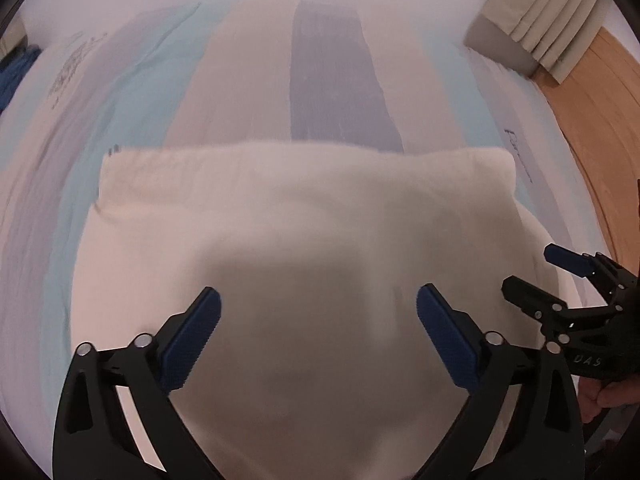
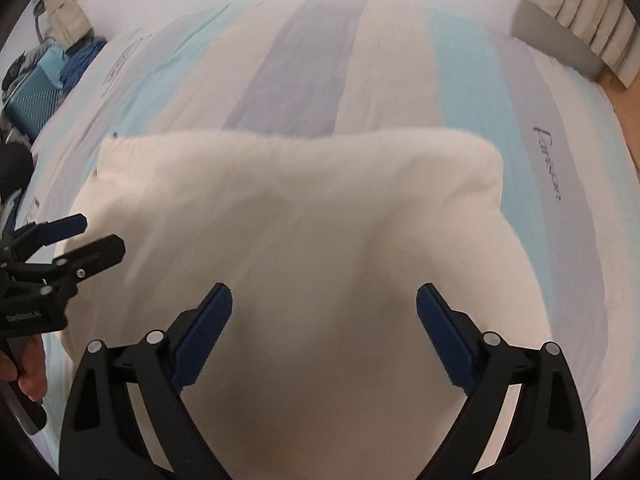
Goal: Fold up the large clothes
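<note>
Striped bed cover (image 2: 400,80) — cream garment (image 2: 300,220) lying on it.

Soft even light, motion blur, fisheye-warped edges.

Both views motion-blurred. Cream folded fabric garment (image 1: 304,240): near edge cut off by the bottom of both pictures; seams and garment type not discernible. Dark script on the striped pastel bedspread (image 2: 548,160): illegible. Cluttered items around the teal ribbed suitcase (image 2: 28,96) at far left: too small to identify.
</note>
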Tool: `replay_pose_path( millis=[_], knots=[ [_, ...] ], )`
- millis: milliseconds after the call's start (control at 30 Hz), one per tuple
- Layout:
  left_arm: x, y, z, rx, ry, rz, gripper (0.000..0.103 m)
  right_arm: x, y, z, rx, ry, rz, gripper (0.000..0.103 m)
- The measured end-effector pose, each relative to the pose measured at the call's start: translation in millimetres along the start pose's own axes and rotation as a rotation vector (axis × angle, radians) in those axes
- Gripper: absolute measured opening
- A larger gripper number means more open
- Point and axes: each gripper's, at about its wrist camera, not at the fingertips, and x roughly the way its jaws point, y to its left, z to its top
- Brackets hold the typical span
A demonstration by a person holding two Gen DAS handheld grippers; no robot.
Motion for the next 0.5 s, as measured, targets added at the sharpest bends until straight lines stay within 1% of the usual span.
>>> replay_pose_path(
  millis=[67,133,200,300,367,500],
  knots=[
    [9.8,0.6,-6.9,0.003,0.024,0.005,0.097,8.8,0.1,-7.5,0.006,0.021,-0.006,0.09],
    [20.3,0.9,-15.4,0.017,0.04,0.015,0.097,16.9,-1.9,-9.2,0.029,0.023,-0.012,0.096],
    [30.7,-0.5,-17.2,0.034,0.048,0.02,0.097,22.9,-3.7,-17.7,0.026,0.031,-0.016,0.097],
    [42.1,-2.9,-19.7,0.068,0.059,0.034,0.098,33.8,-1.8,-20.9,0.013,0.039,-0.03,0.097],
    [49.7,-1.2,-27.6,0.083,0.063,0.035,0.098,39.8,-0.8,-25.3,-0.001,0.053,-0.037,0.097],
    [59.2,-3.0,-31.9,0.107,0.058,0.053,0.098,55.0,0.1,-25.6,-0.014,0.08,-0.041,0.097]
  ],
)
